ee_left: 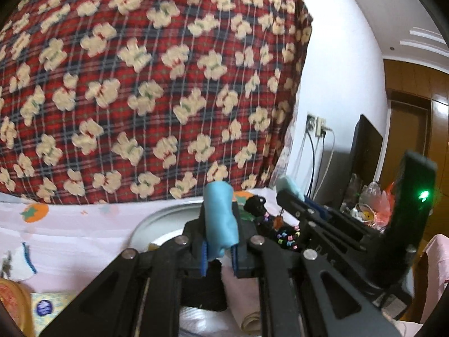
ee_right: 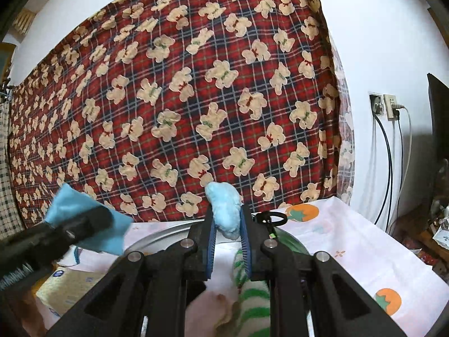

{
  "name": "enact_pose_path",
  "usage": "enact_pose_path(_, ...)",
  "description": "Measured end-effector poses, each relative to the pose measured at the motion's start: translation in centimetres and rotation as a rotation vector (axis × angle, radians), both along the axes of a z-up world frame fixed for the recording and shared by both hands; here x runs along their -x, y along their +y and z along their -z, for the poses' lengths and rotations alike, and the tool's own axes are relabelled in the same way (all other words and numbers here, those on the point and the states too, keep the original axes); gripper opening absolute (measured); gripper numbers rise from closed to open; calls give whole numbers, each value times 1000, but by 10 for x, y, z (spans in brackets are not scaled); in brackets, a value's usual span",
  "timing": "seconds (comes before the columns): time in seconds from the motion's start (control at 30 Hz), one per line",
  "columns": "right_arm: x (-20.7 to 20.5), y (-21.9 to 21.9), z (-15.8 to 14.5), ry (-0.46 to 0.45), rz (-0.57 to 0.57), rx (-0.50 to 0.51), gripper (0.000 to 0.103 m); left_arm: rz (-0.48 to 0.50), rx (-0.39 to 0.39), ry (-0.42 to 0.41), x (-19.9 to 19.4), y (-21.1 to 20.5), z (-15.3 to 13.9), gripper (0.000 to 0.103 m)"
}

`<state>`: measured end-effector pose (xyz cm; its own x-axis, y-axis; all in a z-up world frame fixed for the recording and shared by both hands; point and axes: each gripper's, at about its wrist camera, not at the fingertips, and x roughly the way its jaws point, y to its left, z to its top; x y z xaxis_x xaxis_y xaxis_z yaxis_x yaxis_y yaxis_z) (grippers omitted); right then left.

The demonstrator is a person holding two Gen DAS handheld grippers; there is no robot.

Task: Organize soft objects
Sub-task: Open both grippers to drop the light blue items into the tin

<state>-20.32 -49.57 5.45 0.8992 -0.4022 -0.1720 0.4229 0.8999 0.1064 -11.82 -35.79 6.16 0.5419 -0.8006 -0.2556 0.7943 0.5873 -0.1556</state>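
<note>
Left claw (ee_left: 220, 252): clamped on a blue cloth (ee_left: 220, 219), fabric bunched upright between the blue pads. Right claw (ee_right: 228, 241): clamped on a fluffy light-blue cloth (ee_right: 226, 210), tuft standing above the fingertips. Both held up before a red plaid bear-print blanket (ee_right: 196, 98). Below: surface under a white fruit-print cover (ee_right: 350, 252), round metal tray (ee_left: 157, 221) on it, a green-striped sock (ee_right: 249, 295) beneath the right claw. Left claw also visible at the left of the right view, blue cloth in its grip.

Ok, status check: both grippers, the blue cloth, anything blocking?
Left gripper shut on blue cloth. Right gripper shut on its other end. Nothing blocking.
</note>
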Motion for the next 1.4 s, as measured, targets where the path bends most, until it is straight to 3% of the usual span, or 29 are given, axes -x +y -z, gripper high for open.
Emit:
enact_pose_path(0.4, -30, -14, 17, 145, -23, -27, 18, -28, -147, 92, -20, -37, 38, 10)
enact_pose_path(0.67, -35, -16, 24, 173, -39, -51, 20, -60, -194, 96, -24, -40, 46, 11)
enact_pose_path(0.73, -34, -17, 23, 164, -45, -56, 27, -75, -211, 87, -24, -42, 47, 14)
enact_pose_path(0.77, -34, -17, 22, 157, -58, -68, 33, -81, -221, 79, -23, -43, 47, 26)
enact_pose_path(0.8, -34, -18, 22, 161, -60, -77, 45, -90, -231, 64, -21, -44, 46, 50)
enact_pose_path(0.83, -34, -19, 22, 163, -58, -86, 52, -106, -235, 44, -18, -43, 45, 64)
enact_pose_path(0.87, -33, -19, 21, 159, -59, -96, 65, -125, -232, 22, -15, -42, 44, 86)
enact_pose_path(0.9, -31, -19, 20, 145, -59, -98, 73, -150, -219, -5, -11, -39, 41, 98)
enact_pose_path(1.07, -14, -20, 11, 54, -2, -81, 74, -176, -175, -75, -3, -31, 30, 103)
enact_pose_path(1.27, -11, -29, 11, 37, 6, -136, 74, -199, -164, -83, -5, -25, 30, 103)
enact_pose_path(1.4, -5, -27, 10, -4, 23, -112, 74, -221, -129, -127, 0, -14, 27, 103)
